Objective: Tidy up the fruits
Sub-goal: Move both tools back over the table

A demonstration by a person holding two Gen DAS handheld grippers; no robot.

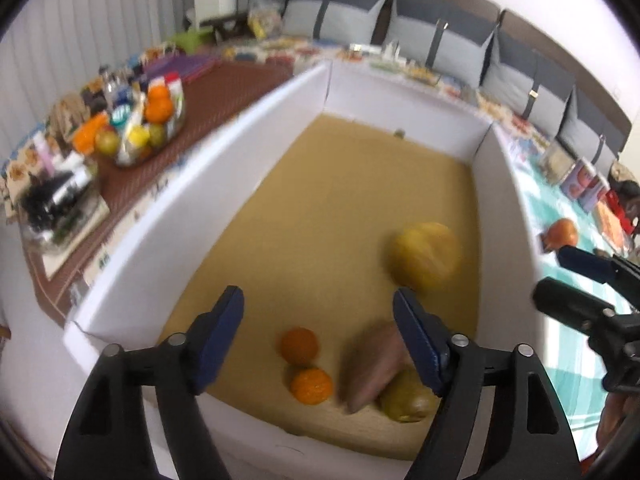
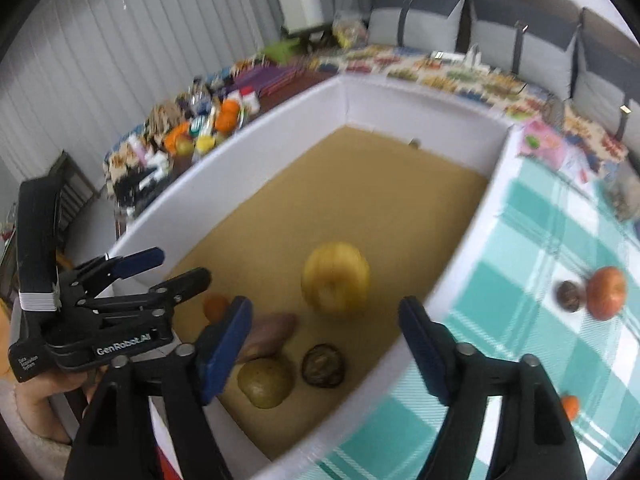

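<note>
Fruit is seen lying in a white box [image 1: 224, 200] with a tan floor in the left wrist view. Five pieces are counted there: two oranges [image 1: 299, 346] near the front wall, one just behind the other; a blurred purplish sweet potato [image 1: 374, 364] to their right; a green-brown fruit [image 1: 406, 398] touching it at the front; and a yellow melon [image 1: 426, 256] farther back, toward the right wall. The left gripper [image 1: 318, 332] is held over the front of the box with its blue pads wide apart, and nothing is gripped between them. Outside the right wall, one red-orange fruit [image 1: 562, 232] is seen on a teal checked cloth [image 1: 560, 200], and the right gripper [image 1: 560, 276] is in view there. Outside the left wall, a clear bowl [image 1: 176, 120] of mixed fruit and bottles is seen; its labels cannot be read.

In the right wrist view, five pieces are again counted in the box [image 2: 192, 184]: one orange [image 2: 215, 306] partly hidden, the sweet potato [image 2: 272, 332], the green-brown fruit [image 2: 265, 382], a dark wrinkled fruit [image 2: 323, 365] just right of it, and the melon [image 2: 335, 278] behind them. The right gripper [image 2: 325, 346] is held over the box's right wall, jaws spread wide, with nothing held. Right of the box, on the cloth [image 2: 520, 240], three pieces are counted: a red-orange fruit [image 2: 606, 293], a small dark one [image 2: 568, 297] touching it, and an orange one [image 2: 570, 407] nearer. The left gripper [image 2: 172, 268] is seen over the box's left wall, open and empty; "GenRobot.AI" is printed on its body.
</note>
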